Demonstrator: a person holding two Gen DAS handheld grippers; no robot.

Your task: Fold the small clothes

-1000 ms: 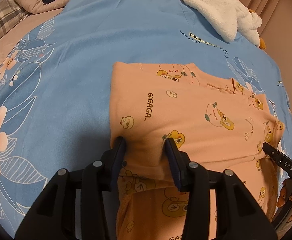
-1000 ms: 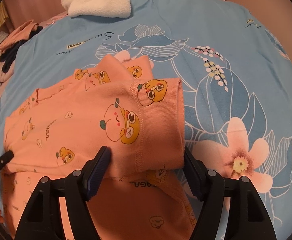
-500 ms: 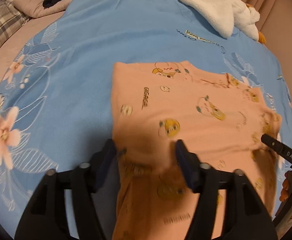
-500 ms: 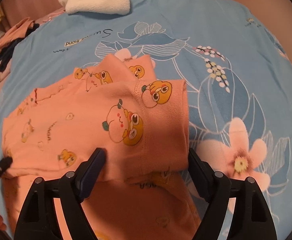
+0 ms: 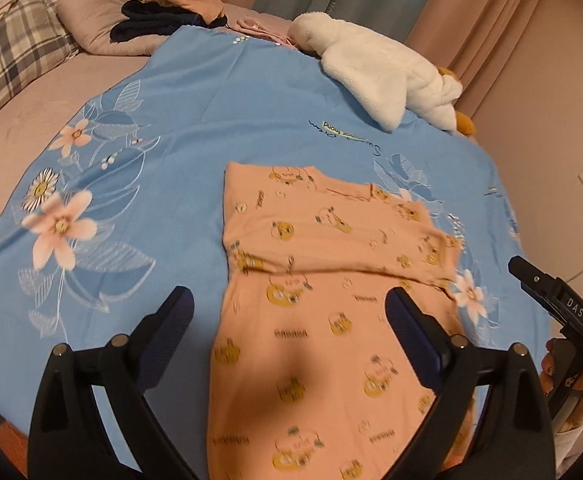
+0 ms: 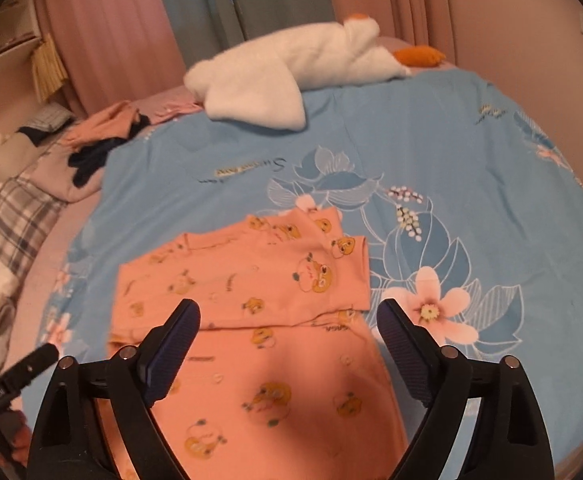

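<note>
Between and just beyond the spread fingers of the left gripper lies the peach pajama garment, flat on the blue floral bedsheet; its jaws are opening, with nothing pinched between them and the pads clear of the cloth. Likewise the right gripper hovers over the same garment, jaws opening and empty, the folded-over top part with its sleeve cuff lying just ahead of its fingertips. Farther off, past the garment's collar edge, a white plush duck rests at the sheet's far edge, with dark clothes heaped near a plaid pillow.
</note>
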